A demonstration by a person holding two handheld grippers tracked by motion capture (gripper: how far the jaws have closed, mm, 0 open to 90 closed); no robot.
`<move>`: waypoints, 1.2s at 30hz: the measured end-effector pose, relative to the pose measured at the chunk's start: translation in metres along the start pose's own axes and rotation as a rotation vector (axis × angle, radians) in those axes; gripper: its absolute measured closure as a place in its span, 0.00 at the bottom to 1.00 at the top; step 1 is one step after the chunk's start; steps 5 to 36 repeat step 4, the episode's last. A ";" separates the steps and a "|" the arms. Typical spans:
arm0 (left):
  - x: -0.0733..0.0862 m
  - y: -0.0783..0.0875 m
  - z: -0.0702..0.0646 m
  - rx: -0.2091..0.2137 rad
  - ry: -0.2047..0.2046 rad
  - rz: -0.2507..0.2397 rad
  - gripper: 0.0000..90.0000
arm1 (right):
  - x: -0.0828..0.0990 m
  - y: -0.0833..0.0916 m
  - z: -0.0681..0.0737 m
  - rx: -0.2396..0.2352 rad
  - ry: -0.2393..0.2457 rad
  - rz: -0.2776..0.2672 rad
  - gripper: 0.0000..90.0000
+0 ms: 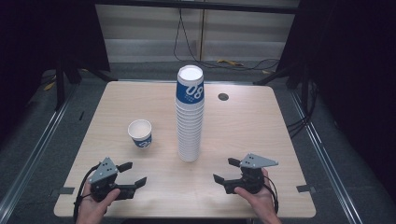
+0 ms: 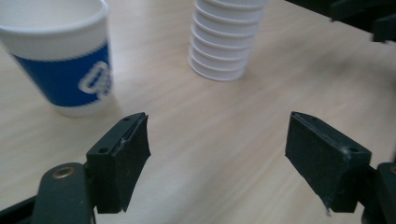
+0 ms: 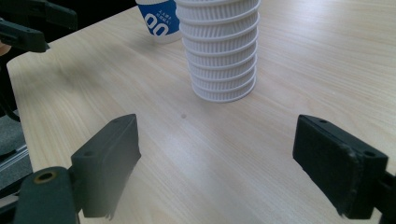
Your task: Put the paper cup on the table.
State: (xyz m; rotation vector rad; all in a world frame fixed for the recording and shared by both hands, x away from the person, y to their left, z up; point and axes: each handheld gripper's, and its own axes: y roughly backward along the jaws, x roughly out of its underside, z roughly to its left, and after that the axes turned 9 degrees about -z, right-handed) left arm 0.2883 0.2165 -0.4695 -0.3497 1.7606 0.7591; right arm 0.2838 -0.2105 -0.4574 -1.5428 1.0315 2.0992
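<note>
On the wooden table (image 1: pixel 243 121) the tall stack of paper cups (image 1: pixel 189 116) stands upright, its blue-banded top seen from the high view alone; left of it the single cup (image 1: pixel 140 133) sits mouth up. Your left gripper (image 1: pixel 131 173) and right gripper (image 1: pixel 227 170) both gape, holding nothing

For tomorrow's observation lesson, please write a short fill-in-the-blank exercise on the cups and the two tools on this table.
1. The single paper cup stands to the ___ of the tall stack of cups in the high view.
2. The band on the single cup is ___ in colour.
3. The left tool and the right tool both have their jaws ___.
4. The single cup stands ___, its mouth upward.

Missing words: left; blue; open; upright
</note>
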 end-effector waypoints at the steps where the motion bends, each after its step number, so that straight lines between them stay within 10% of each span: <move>1: 0.001 -0.001 0.001 0.016 -0.006 0.008 0.24 | 0.000 0.000 0.000 0.000 0.000 0.000 0.16; 4: 0.007 -0.005 0.002 0.005 -0.079 0.033 0.24 | 0.001 0.001 -0.001 0.009 -0.002 0.002 0.16; 36: 0.007 -0.005 0.002 0.005 -0.079 0.033 0.24 | 0.001 0.001 -0.001 0.009 -0.002 0.002 0.16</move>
